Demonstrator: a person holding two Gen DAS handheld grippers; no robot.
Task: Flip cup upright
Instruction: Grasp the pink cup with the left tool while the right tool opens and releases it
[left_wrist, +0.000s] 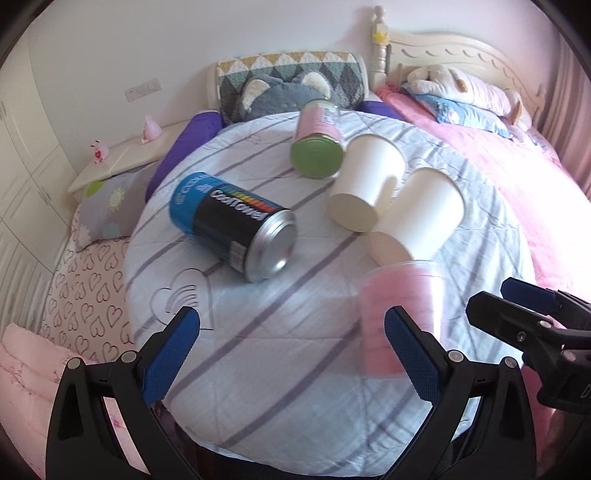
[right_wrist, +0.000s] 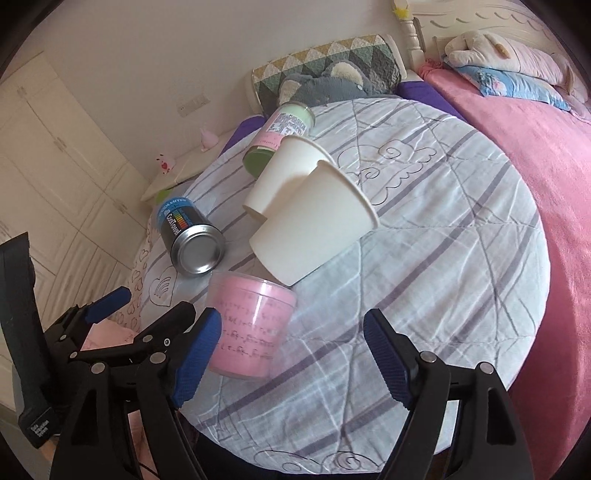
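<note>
Right now we see the pink cup standing on the striped quilt, wide rim up and narrower base down, near the front edge of the round cushion it covers. In the right wrist view it sits just inside the left finger pad of our right gripper, close to that pad or perhaps brushing it; we cannot tell which. The opposite pad is well apart from the cup, so the jaws stand wide and hold nothing.

In the left wrist view the same pink cup appears blurred, just behind the right pad of our left gripper. That gripper's jaws are also spread wide with only quilt between them, and the cup lies outside their gap, off to the right. The two grippers sit close side by side, with the cup between them.

Farther back, two white paper cups lie on their sides, overlapping, bases pointing toward us; the nearer one's base is just behind the pink cup's rim. To their left lies a blue and black can on its side, its silver end facing us. Behind the paper cups a green-lidded jar with a pink label also lies tipped over. Beyond the quilt we see a grey plush cushion and a pink bedspread at right.
</note>
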